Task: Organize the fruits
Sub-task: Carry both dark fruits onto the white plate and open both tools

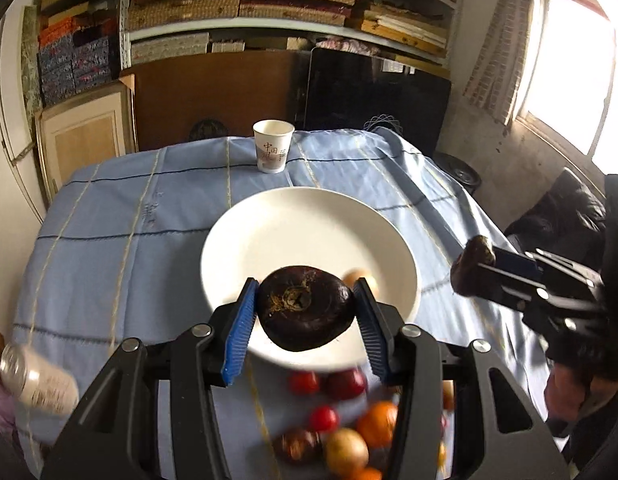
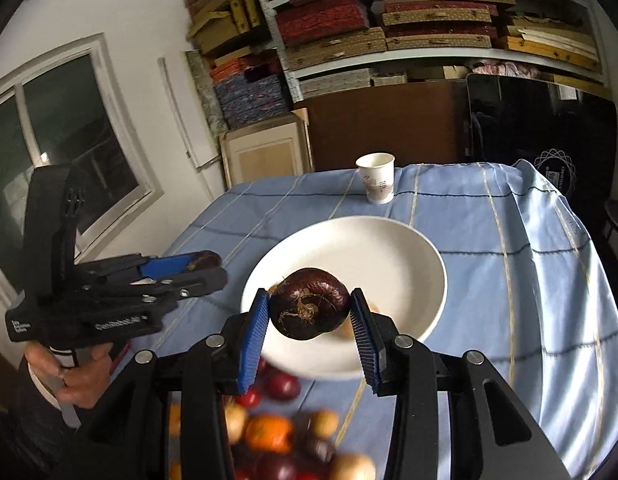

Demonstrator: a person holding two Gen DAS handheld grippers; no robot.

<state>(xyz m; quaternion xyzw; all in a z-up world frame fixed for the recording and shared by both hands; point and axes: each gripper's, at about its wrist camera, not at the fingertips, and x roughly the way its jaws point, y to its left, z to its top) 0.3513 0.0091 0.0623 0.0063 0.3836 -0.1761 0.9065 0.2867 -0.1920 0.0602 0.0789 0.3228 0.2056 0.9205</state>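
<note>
Nearest the lens in the left wrist view, the left tool (image 1: pixel 305 306) has its blue ribbed pads closed part-way on a dark brown, flattened, glossy water chestnut (image 1: pixel 305 307), held over the near rim of the round white ceramic plate (image 1: pixel 269 232). The right tool (image 2: pixel 309 307) clamps a second dark brown chestnut (image 2: pixel 309 303) in the same part-closed way, also above that plate's near edge. A small pale fruit (image 1: pixel 359 276) already lies in the plate, behind the left tool's right pad. Toward 6 o'clock from the plate, a loose heap of red, orange and yellow fruits (image 1: pixel 341 420) waits on the blue checked cloth covering the surface (image 1: pixel 109 220); a white paper cup (image 1: pixel 272 146) stands at 12 o'clock.

The step in hand appears to be carrying both chestnuts to the plate. Next, each tool likely needs to advance toward the plate's centre, lower, and spread its pads so the chestnuts settle without rolling off.
</note>
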